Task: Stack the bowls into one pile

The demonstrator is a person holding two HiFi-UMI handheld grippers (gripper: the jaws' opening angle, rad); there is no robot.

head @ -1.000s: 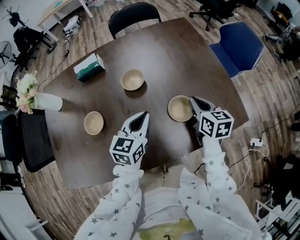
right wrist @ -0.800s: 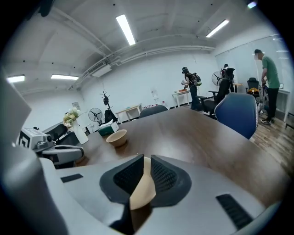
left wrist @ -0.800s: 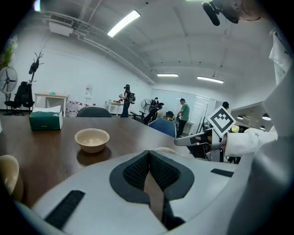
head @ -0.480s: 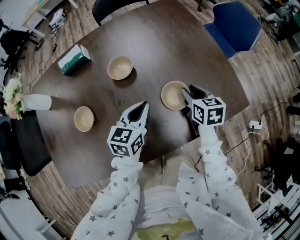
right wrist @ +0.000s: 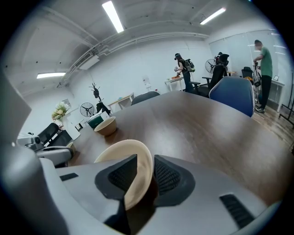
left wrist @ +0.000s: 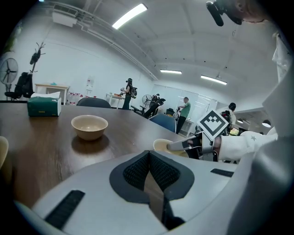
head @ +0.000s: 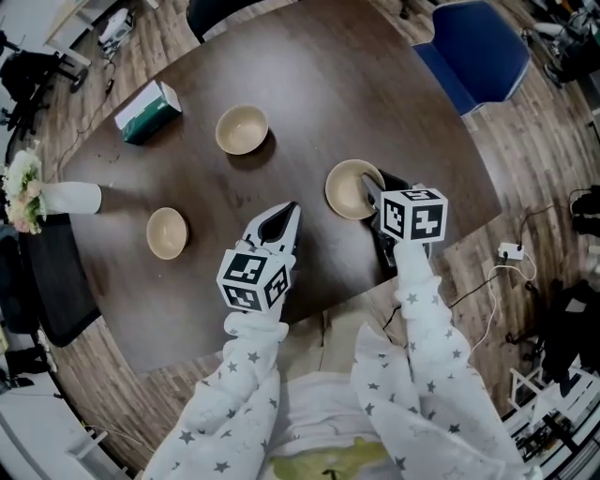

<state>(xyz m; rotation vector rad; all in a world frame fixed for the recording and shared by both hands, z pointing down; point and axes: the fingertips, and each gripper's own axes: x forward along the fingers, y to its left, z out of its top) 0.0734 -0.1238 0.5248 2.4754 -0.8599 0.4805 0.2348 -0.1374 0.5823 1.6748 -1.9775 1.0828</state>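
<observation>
Three beige bowls stand apart on the dark table [head: 309, 84]: one far [head: 242, 129], one at the left [head: 167, 232], one at the right [head: 350, 187]. My right gripper [head: 373, 190] straddles the right bowl's near rim [right wrist: 124, 153]. Its jaws are closing, with the rim between the pads, and a dark gap still shows at the right pad. My left gripper [head: 281, 214] hovers over the table's middle, shut and empty, its pads meeting [left wrist: 148, 158]. The left gripper view shows the far bowl [left wrist: 89, 126] and the right bowl [left wrist: 161, 144] with the right gripper [left wrist: 177, 146] at it.
A green tissue box [head: 148, 111] lies at the far left of the table. A white vase [head: 70, 197] with flowers stands at the left edge. A blue chair [head: 473, 52] and a black chair [head: 216, 9] stand beyond the table. People stand far off in the room.
My right gripper sank beside the right bowl, and its jaws, shut a second ago, now stand apart around the rim. The left gripper dropped slightly. The bowls stayed put.
</observation>
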